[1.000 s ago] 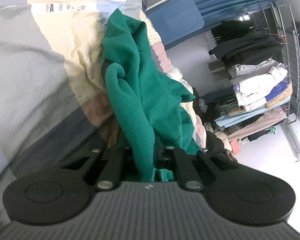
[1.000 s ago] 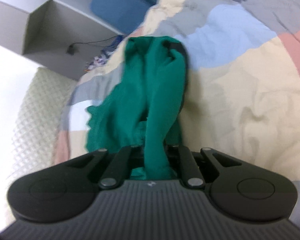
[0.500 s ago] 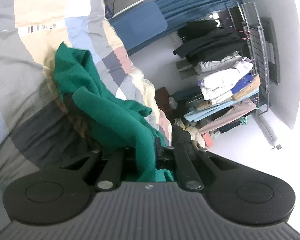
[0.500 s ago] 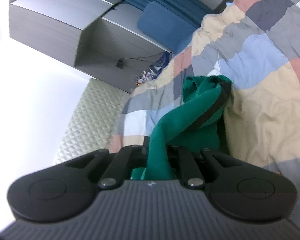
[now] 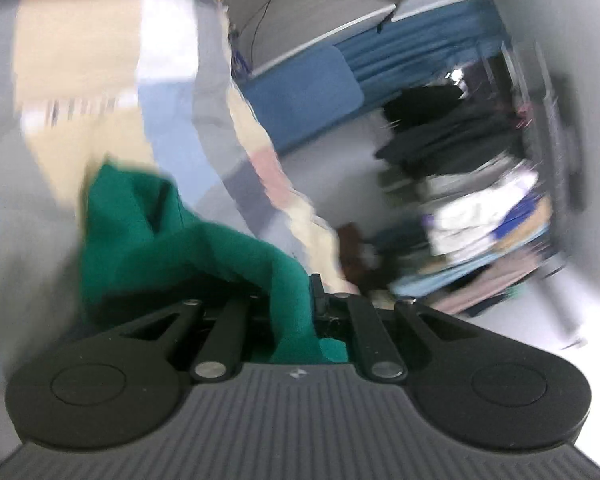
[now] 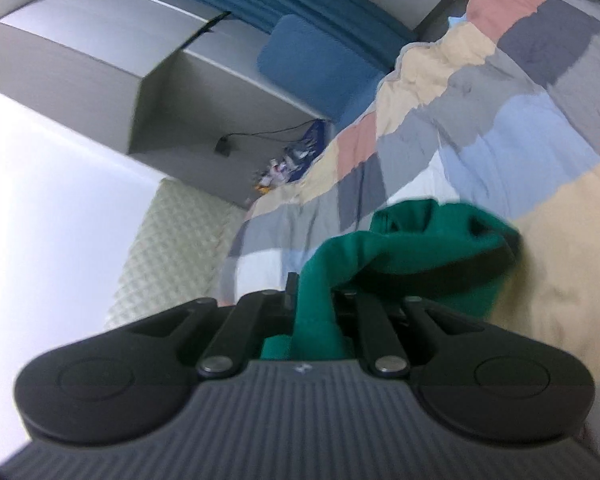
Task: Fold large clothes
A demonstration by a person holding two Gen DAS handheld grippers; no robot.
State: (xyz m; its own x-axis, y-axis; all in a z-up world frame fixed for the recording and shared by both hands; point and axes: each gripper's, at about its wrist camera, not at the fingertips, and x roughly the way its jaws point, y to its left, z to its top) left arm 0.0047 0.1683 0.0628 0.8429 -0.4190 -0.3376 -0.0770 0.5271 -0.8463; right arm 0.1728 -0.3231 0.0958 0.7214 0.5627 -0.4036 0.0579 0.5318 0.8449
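— What is the left gripper [image 5: 296, 308] doing?
— It is pinching a fold of the green sweatshirt [image 5: 172, 236], jaws closed tight on the cloth, which is trailing off toward 10 o'clock over the patchwork duvet [image 5: 80, 60]. The view is blurred.
— And the right gripper [image 6: 314, 304]?
— It is clamping another bunch of the same sweatshirt [image 6: 420, 248], which is draping toward 2 o'clock onto the duvet [image 6: 500, 120]. A blue cushion [image 6: 320, 60] is sitting at 12 o'clock.
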